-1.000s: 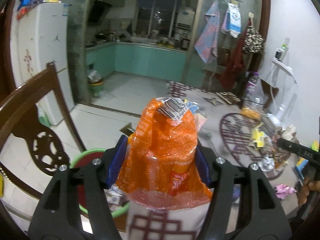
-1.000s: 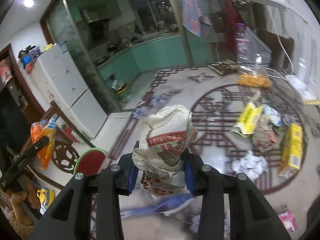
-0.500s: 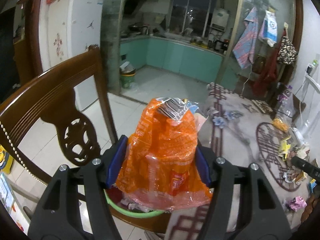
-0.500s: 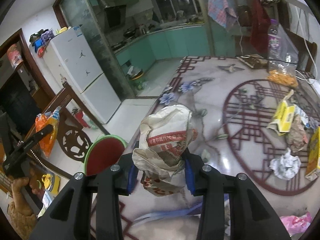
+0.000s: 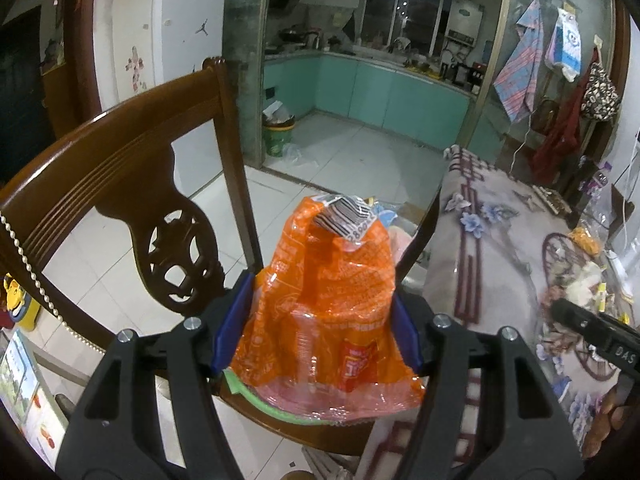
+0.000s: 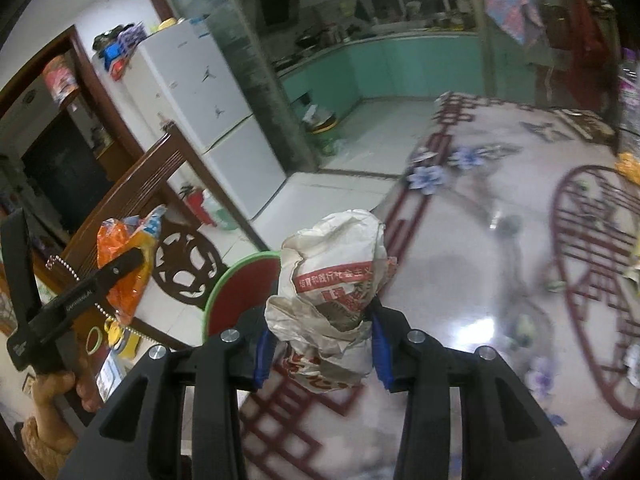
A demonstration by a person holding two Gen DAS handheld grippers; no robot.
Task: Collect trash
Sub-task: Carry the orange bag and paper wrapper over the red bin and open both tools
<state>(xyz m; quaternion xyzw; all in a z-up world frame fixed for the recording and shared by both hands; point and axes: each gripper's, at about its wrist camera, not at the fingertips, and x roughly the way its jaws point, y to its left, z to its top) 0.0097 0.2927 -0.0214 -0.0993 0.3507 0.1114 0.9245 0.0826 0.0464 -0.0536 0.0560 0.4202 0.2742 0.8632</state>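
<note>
Currently your left tool (image 5: 316,332) clamps an upright orange wrapper (image 5: 324,312); your right tool (image 6: 320,348) clamps upright crumpled paper (image 6: 332,280) beside the surface (image 6: 460,272) edge.

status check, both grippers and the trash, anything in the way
Left gripper shut on orange wrapper. Right gripper shut on crumpled paper. Red bin below, chair back close beside.
</note>
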